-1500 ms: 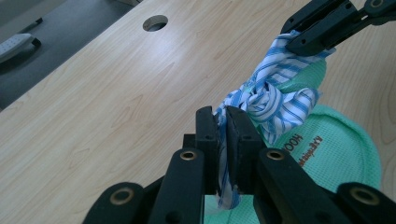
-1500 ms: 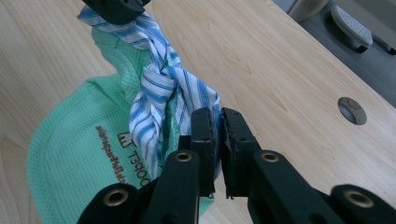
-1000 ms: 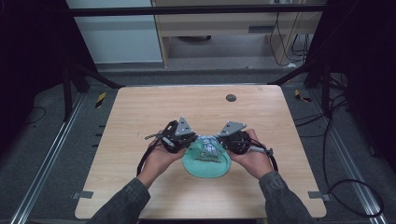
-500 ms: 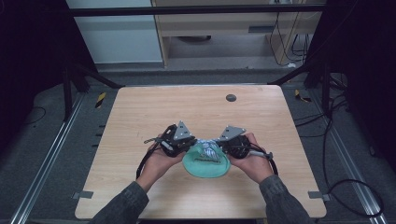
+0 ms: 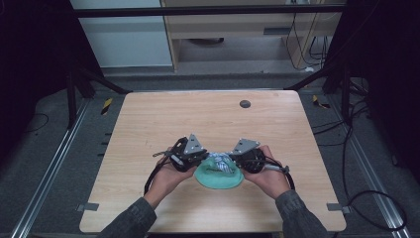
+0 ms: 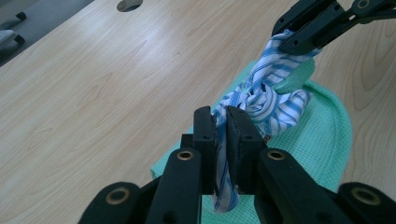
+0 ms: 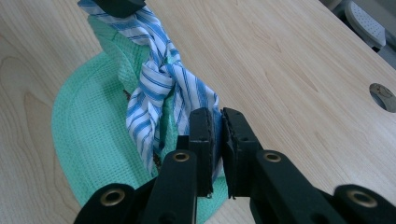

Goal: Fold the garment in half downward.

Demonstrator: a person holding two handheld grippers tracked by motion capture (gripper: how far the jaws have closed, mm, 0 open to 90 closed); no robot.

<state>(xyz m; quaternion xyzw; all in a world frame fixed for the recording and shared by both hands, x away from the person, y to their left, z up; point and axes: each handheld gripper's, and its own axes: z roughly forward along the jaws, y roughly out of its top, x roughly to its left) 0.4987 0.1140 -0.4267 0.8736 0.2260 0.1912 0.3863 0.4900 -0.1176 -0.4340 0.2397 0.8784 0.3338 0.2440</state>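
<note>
Two tongs (image 6: 222, 123) (image 7: 217, 128) clamped on blue-striped cloth (image 6: 261, 93), knotted mid, atop green cloth (image 6: 327, 126).

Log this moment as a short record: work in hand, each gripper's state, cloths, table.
work: tying a knot in the striped cloth
left gripper: shut on one end of the striped cloth
right gripper: shut on the other end
knot: formed midway between the two grippers, above the green cloth
green cloth: lies on the table under the striped cloth
hole: in the tabletop, far side
</note>
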